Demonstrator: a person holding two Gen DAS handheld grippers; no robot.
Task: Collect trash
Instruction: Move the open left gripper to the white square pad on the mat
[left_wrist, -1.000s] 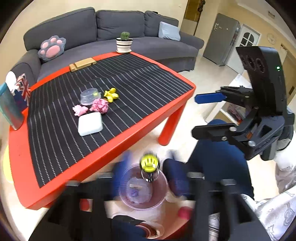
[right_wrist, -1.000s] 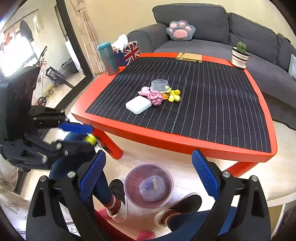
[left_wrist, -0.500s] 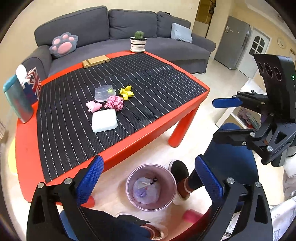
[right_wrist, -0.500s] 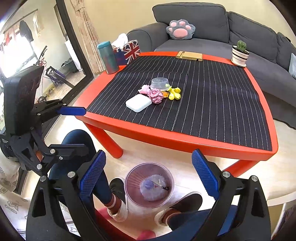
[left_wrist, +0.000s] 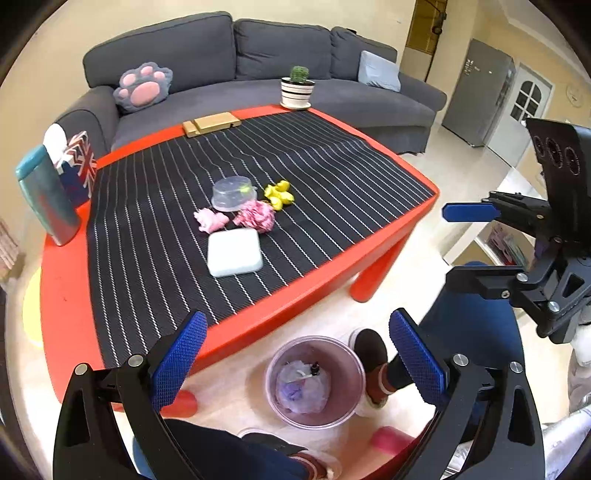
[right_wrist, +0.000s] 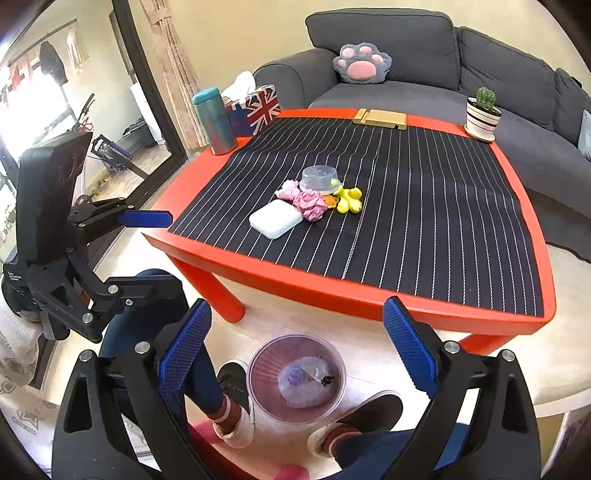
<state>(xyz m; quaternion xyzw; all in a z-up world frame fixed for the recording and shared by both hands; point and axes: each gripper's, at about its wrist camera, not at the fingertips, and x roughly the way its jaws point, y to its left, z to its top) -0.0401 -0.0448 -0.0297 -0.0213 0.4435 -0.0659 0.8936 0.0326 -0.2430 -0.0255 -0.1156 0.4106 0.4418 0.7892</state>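
Note:
A pink translucent trash bin with crumpled trash inside stands on the floor in front of the red table; it also shows in the right wrist view. On the table's striped mat lie a pink crumpled wad, a smaller pink wad, yellow scraps, a clear plastic cup upside down and a white flat box. My left gripper is open and empty above the bin. My right gripper is open and empty above the bin too.
A teal tumbler, a Union Jack tissue box, a wooden block and a potted cactus stand at the table's far edges. A grey sofa lies behind. The person's feet flank the bin.
My left gripper held a yellow item over the bin a second ago; it opened, the item dropped into the bin, and the gripper has risen. The right gripper has stayed put.

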